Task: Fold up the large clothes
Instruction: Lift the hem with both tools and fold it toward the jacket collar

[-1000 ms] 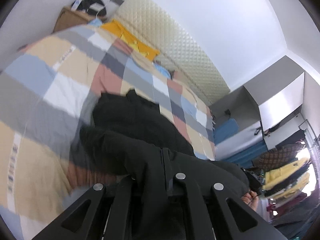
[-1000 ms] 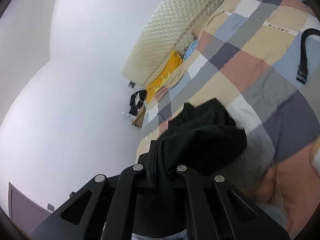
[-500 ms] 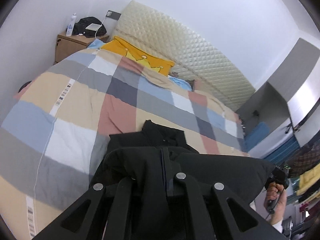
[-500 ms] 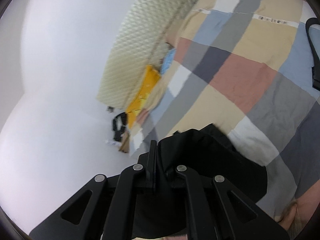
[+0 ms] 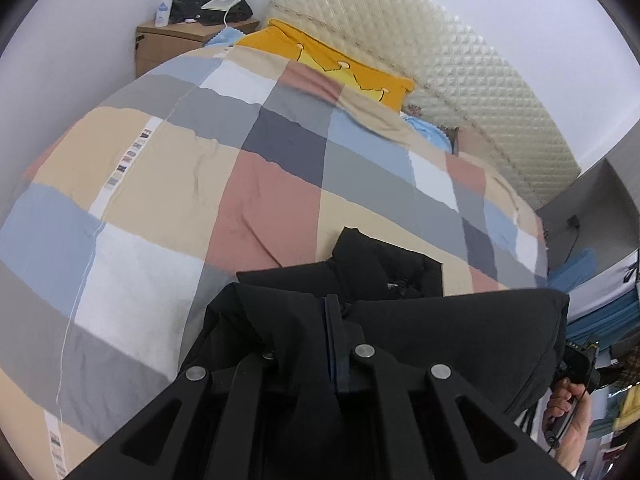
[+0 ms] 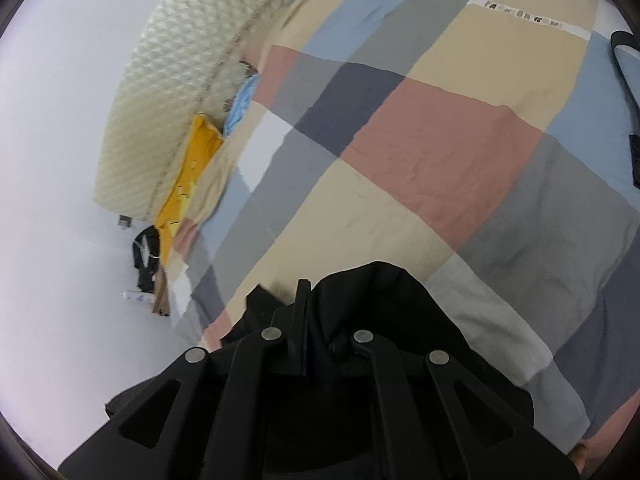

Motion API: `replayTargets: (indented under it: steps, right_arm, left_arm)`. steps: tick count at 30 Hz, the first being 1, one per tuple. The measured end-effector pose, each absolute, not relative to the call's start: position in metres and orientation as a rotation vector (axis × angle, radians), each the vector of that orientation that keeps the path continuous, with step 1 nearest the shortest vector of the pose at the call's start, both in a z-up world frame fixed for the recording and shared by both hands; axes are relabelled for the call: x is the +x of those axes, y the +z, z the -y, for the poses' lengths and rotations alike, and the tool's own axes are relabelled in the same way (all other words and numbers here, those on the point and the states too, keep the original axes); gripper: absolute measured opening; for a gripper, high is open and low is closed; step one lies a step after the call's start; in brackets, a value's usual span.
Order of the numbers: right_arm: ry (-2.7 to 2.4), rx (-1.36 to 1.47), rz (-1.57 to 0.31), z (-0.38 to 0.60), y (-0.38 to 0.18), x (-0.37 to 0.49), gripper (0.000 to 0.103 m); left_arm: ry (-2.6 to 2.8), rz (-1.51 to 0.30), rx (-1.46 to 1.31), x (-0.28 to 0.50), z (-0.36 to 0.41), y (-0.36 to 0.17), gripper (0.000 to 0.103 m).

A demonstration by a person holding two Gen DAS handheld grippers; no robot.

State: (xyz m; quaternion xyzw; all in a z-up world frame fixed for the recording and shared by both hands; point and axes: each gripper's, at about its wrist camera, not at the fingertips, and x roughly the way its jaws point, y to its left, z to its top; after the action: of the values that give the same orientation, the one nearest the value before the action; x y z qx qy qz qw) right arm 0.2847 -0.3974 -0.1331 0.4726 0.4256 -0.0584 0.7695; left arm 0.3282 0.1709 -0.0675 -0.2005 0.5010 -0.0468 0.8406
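The left gripper (image 5: pixel 332 312) is pinching a fold of the black garment (image 5: pixel 460 336), its fingers pressed together on the cloth so that no gap is showing between them. The right gripper (image 6: pixel 302 296) is doing the same at another part of the black garment (image 6: pixel 384 296), its fingers closed tight on the fabric. Seen from the left wrist, the garment is stretching as a taut dark band toward the person's right hand (image 5: pixel 568 404), which is gripping a handle at the far end of the band. Part of the garment, a crumpled bit with a collar-like point, is lying on the checked quilt (image 5: pixel 168 168) just beyond the held edge.

The quilt is covering the bed, its blocks showing beige, pink, grey, blue and white. At the end of the quilt farthest from the garment, a yellow pillow (image 5: pixel 340 68) is leaning against the cream padded headboard (image 5: pixel 440 60), with a light blue cloth (image 5: pixel 428 130) just beside the pillow. Next to the pillow's other end, a wooden nightstand (image 5: pixel 176 40) is carrying a plastic bottle (image 5: pixel 164 8) and a black bag (image 5: pixel 212 2). In the right wrist view, a black strap (image 6: pixel 624 72) is lying on the quilt, well apart from the garment.
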Motion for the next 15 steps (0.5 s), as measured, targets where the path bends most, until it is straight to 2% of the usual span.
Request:
replayTargets:
  steps: [15]
  right_arm:
    - [-0.203,0.907,-1.028,0.385,-0.21,0.349,0.006]
  left_arm:
    - [-0.071,-1.144,-0.526,0.412,-0.15,-0.159,0.008]
